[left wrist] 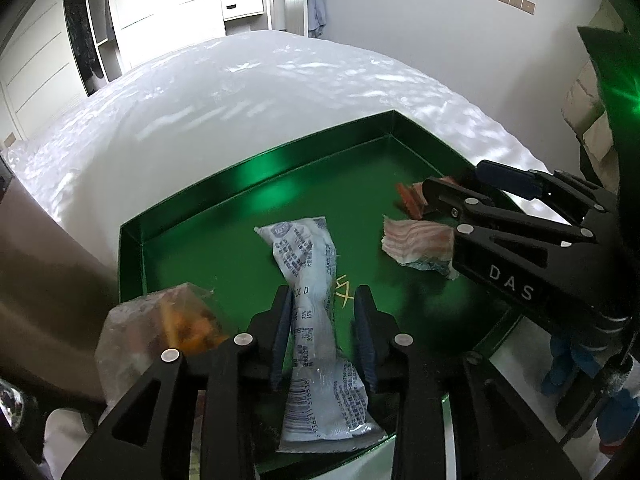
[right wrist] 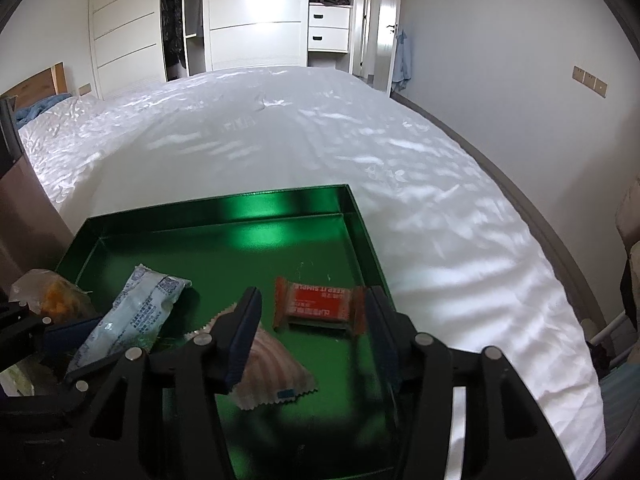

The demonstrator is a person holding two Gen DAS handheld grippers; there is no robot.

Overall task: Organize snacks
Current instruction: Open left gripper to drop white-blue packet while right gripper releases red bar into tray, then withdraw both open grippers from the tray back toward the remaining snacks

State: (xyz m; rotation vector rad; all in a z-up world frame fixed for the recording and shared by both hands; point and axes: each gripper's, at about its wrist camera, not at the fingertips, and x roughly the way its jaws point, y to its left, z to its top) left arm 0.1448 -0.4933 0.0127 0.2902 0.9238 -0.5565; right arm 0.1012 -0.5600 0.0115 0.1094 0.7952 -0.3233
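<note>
Green tray [left wrist: 192, 208] on the bed: my left gripper [left wrist: 322, 332] has its jaws slack around the pale blue packet [left wrist: 316, 320], seemingly just laid down. From the right gripper [right wrist: 312, 336], jaws stand wide open, orange packet [right wrist: 320, 304] lying between them, released.

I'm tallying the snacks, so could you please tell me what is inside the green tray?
In the green tray: a long white packet, an orange bar and a striped packet, partly covered by the right gripper.
</note>
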